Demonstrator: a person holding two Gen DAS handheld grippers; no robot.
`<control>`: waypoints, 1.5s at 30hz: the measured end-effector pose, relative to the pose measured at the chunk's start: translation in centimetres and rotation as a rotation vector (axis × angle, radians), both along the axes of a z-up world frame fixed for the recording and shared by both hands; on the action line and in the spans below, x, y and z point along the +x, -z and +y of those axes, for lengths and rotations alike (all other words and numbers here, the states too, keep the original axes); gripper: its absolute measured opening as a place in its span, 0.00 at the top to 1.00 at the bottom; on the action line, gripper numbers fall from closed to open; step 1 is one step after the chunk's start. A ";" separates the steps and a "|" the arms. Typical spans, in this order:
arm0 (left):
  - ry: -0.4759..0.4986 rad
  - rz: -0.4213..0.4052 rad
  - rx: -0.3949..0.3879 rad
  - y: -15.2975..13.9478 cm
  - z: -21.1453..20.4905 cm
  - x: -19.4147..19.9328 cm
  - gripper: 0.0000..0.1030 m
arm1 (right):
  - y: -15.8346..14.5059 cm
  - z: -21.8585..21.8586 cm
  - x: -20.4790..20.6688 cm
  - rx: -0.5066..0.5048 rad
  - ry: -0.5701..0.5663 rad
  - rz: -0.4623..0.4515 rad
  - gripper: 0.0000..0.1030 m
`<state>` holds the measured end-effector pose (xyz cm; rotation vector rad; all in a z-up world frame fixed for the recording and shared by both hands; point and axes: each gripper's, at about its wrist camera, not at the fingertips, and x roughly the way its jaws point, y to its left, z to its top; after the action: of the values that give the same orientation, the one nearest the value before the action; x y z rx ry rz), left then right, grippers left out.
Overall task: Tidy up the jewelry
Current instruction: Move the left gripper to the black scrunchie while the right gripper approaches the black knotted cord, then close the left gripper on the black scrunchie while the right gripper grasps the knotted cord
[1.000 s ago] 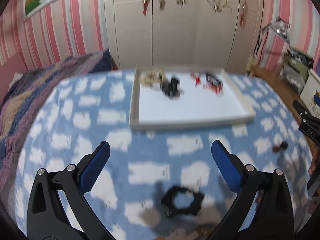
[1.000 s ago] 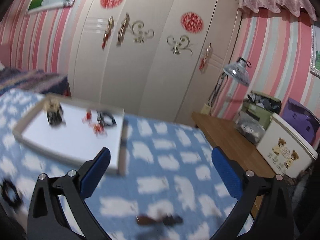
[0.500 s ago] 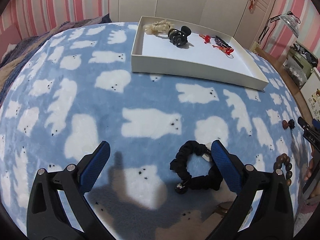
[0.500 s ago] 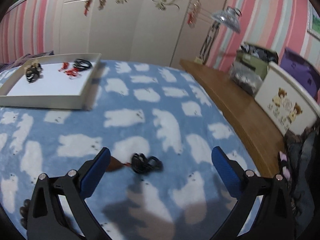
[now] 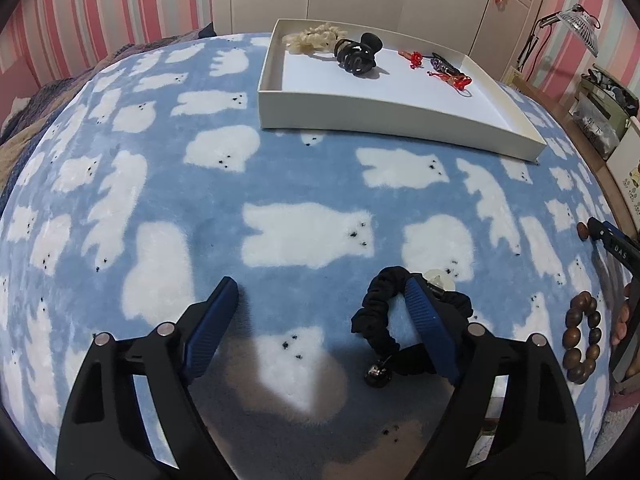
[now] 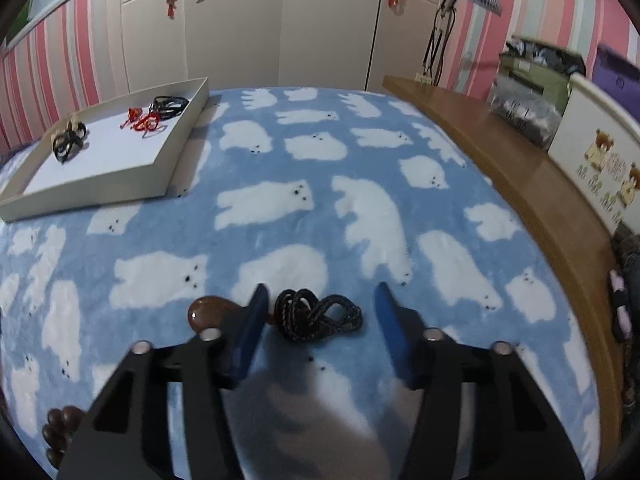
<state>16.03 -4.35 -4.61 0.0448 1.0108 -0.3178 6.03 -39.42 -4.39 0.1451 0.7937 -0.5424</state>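
My left gripper (image 5: 320, 300) is open, low over the blue bear-print blanket. Its right finger rests in the ring of a black scrunchie (image 5: 384, 312) with a small dark charm. A brown bead bracelet (image 5: 580, 340) lies to the right. My right gripper (image 6: 320, 300) is open, its jaws on either side of a coiled black cord (image 6: 316, 314) with a brown teardrop pendant (image 6: 206, 312) just outside the left finger. The white tray (image 5: 384, 114) holds a cream scrunchie, a black claw clip (image 5: 358, 54) and red and dark cords; it also shows in the right wrist view (image 6: 100, 184).
The right gripper's tip (image 5: 612, 240) shows at the right edge of the left wrist view. A wooden ledge (image 6: 500, 152) runs along the blanket's right side, with a lamp and boxes behind. Brown beads (image 6: 60, 428) lie at the lower left.
Both grippers have come lower and closer to the blanket. The left one's right finger now sits in the scrunchie ring. The right one now straddles the black cord.
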 end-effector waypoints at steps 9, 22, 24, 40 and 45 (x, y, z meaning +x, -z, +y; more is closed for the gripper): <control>0.001 -0.006 0.016 0.1 -0.4 -0.1 0.28 | 0.5 0.2 -0.1 0.047 0.033 -0.014 0.60; 0.026 -0.024 0.007 -0.1 -1.1 -0.6 0.73 | 0.3 0.9 -0.3 0.023 0.026 -0.029 0.76; 0.035 -0.026 0.002 -0.2 -1.3 -0.8 0.80 | 0.2 1.1 -0.4 0.016 0.023 -0.036 0.77; 0.034 -0.060 -0.037 -1.3 -1.1 -1.2 0.92 | -0.8 2.2 -0.6 -0.050 0.000 -0.071 0.80; 0.035 -0.104 -0.029 -2.5 -1.4 -1.6 0.93 | -1.8 2.2 -0.8 -0.046 0.001 -0.098 0.80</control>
<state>14.40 -5.74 -2.09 0.0520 0.9028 -0.3588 5.26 -37.22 -2.60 0.1290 0.6848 -0.5502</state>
